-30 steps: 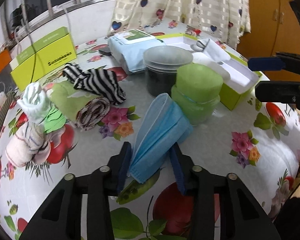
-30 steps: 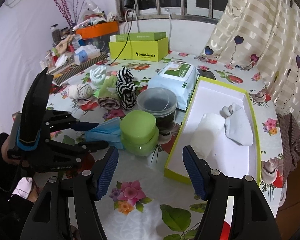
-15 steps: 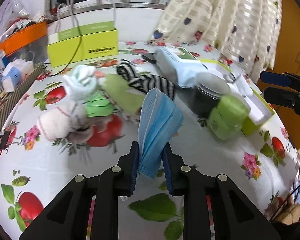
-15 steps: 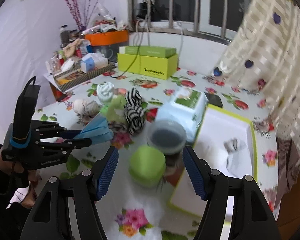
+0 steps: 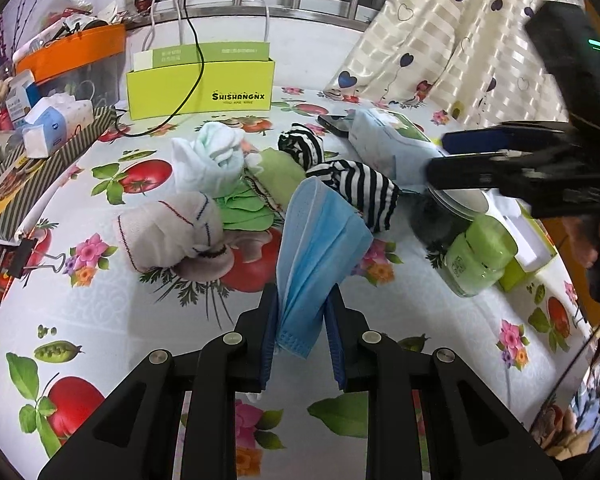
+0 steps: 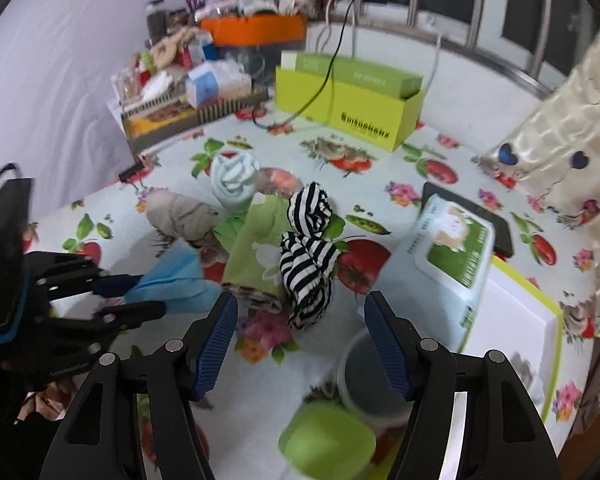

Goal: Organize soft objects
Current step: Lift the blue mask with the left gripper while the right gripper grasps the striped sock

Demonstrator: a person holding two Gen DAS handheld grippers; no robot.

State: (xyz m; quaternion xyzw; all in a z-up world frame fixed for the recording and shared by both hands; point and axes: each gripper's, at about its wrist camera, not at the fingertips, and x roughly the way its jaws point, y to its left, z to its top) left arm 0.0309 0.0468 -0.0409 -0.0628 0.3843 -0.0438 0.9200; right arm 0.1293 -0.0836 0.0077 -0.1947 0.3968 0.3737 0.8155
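- Blue pleated cloth fills our left gripper [image 5: 301, 334]: its pads pinch the face mask [image 5: 318, 248] by its lower end, and the rest fans up toward 12 o'clock, off the flowered tablecloth [image 5: 112, 312].
- We see the right gripper [image 6: 300, 334] with jaws spread wide and nothing between the pads; the striped sock [image 6: 306, 272] lies on the cloth just beyond its tips, toward 12 o'clock.
- From the left wrist, open tablecloth runs from 7 to 9 o'clock of the mask, broken only by a binder clip [image 5: 32, 254] near the table's edge.
- At 10 to 11 o'clock we find the rolled white sock [image 5: 172, 228] and the pale blue sock bundle [image 5: 208, 160], with green fabric [image 5: 244, 206] touching both.
- At 3 o'clock the green jar [image 5: 476, 254] stands just beside a dark lidded tub [image 5: 452, 208], and the right gripper reaches in above them.
- From the right wrist, the wipes pack [image 6: 448, 268] sits at 2 o'clock, overlapping the rim of the white tray [image 6: 520, 320] with its yellow-green edge.
- Beyond, at 12 o'clock, the yellow-green box [image 6: 352, 108] closes the far side of the table.
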